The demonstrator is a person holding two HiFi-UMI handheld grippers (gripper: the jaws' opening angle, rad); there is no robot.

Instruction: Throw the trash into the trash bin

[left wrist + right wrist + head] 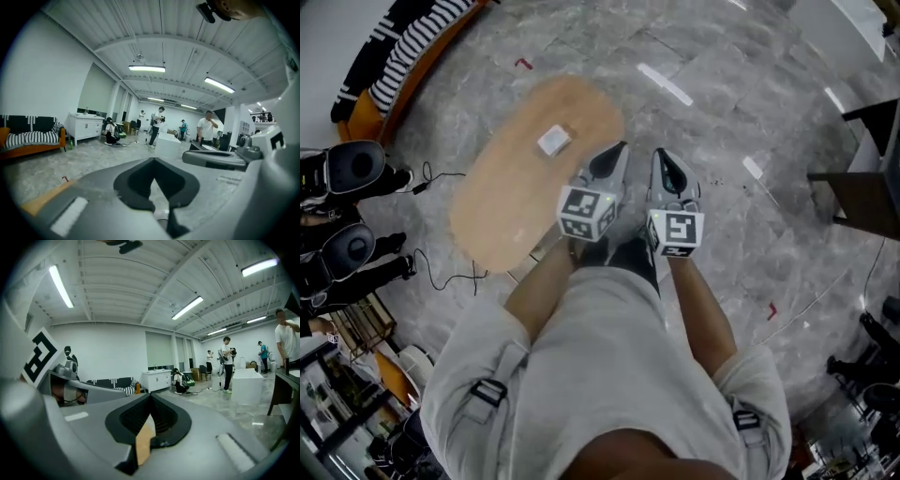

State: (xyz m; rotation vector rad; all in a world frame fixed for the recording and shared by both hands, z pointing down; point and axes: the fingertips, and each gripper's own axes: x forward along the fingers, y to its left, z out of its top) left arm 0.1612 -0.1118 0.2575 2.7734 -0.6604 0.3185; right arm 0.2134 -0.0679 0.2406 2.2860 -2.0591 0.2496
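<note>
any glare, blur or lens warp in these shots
Head view: ceiling-light glare streaks on the glossy floor, edges bent. Left gripper view: fisheye circle with black corners, nearest parts soft. Right gripper view: same warp, ceiling lamp blown out.

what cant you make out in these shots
- Trash bin: it appears in no view, so its place is unknown.
- Small white lump on the oval light wooden table: in the head view it is too small and blurred to identify.
- Table's near right edge: in the head view the left gripper covers it.
- The person's hands: in the head view they are hidden behind the left gripper and right gripper.
</note>
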